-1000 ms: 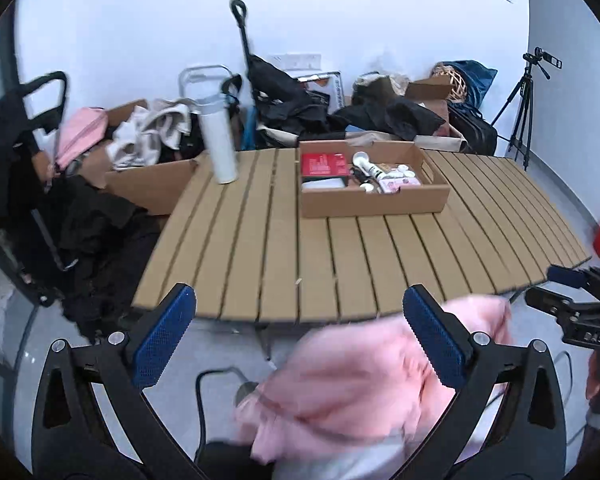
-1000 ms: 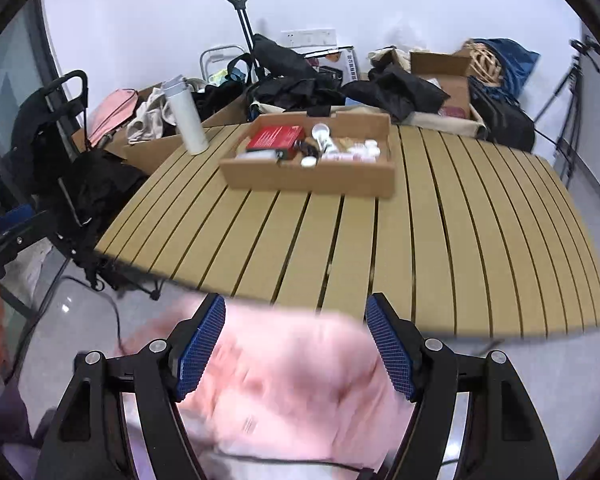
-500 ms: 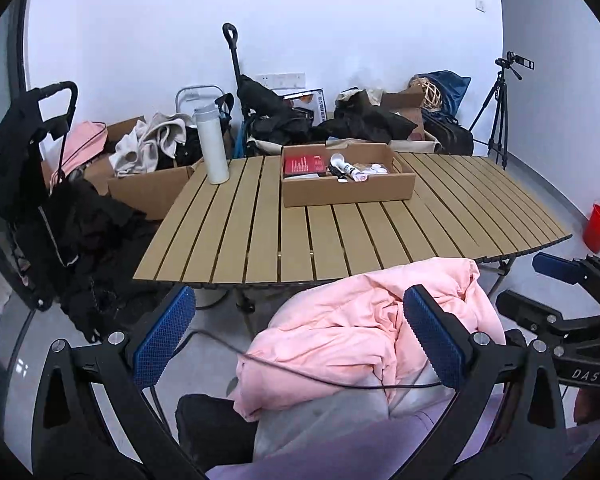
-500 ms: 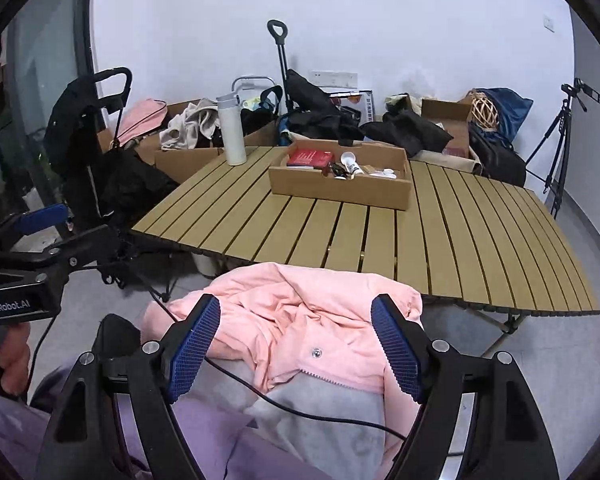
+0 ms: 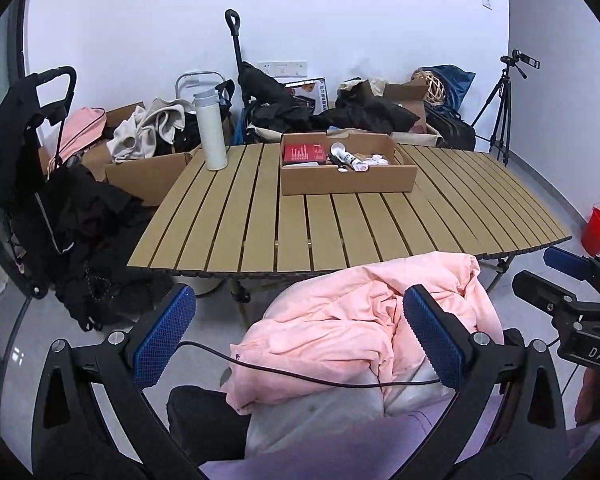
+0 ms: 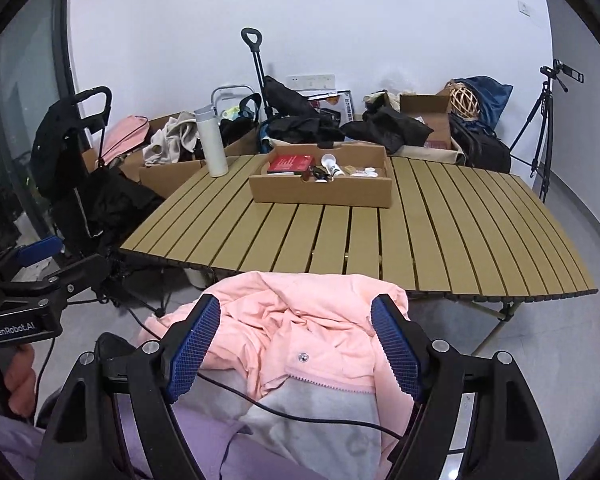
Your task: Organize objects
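Observation:
A cardboard tray holding a red box, a white tube and small items sits on the slatted wooden table; it also shows in the right wrist view. A white bottle stands at the table's far left. A pink jacket lies in a lap below both grippers, also in the right wrist view. My left gripper is open and empty, well short of the table. My right gripper is open and empty above the jacket.
Cardboard boxes with clothes and a black stroller stand left of the table. Black bags and boxes line the wall behind. A tripod and a red bucket stand at the right. A cable crosses the lap.
Both grippers have pulled back and up from the table edge. The table looks farther away and the pink jacket now lies still in the lap.

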A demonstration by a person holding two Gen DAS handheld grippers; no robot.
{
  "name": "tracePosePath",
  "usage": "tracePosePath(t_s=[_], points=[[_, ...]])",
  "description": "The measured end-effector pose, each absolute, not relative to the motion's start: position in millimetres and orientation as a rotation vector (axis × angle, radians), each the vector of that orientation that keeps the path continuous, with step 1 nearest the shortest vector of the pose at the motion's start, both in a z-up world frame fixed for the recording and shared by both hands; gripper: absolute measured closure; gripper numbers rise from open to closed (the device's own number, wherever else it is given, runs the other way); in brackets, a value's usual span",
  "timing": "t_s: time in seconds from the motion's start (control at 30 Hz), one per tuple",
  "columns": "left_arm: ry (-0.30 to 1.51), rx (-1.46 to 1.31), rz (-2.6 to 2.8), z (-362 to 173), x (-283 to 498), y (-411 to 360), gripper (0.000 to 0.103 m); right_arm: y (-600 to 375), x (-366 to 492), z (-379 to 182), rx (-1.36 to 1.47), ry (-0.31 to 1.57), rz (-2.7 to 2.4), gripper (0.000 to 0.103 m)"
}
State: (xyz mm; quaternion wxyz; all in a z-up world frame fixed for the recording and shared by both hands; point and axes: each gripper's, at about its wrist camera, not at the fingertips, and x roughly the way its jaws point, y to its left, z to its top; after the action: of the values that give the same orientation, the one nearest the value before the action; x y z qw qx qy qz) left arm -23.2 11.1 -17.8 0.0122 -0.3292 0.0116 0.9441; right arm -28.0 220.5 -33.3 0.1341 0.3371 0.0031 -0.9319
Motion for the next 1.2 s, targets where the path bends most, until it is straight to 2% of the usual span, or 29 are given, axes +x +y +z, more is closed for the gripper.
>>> tracePosePath(t_s=[1.2], points=[[0.062,-1.039,2.942,-17.3,-23.3,11.4,0.000,223.9,-31.8,-36.2,1.011,-0.012,-2.706,0.022]])
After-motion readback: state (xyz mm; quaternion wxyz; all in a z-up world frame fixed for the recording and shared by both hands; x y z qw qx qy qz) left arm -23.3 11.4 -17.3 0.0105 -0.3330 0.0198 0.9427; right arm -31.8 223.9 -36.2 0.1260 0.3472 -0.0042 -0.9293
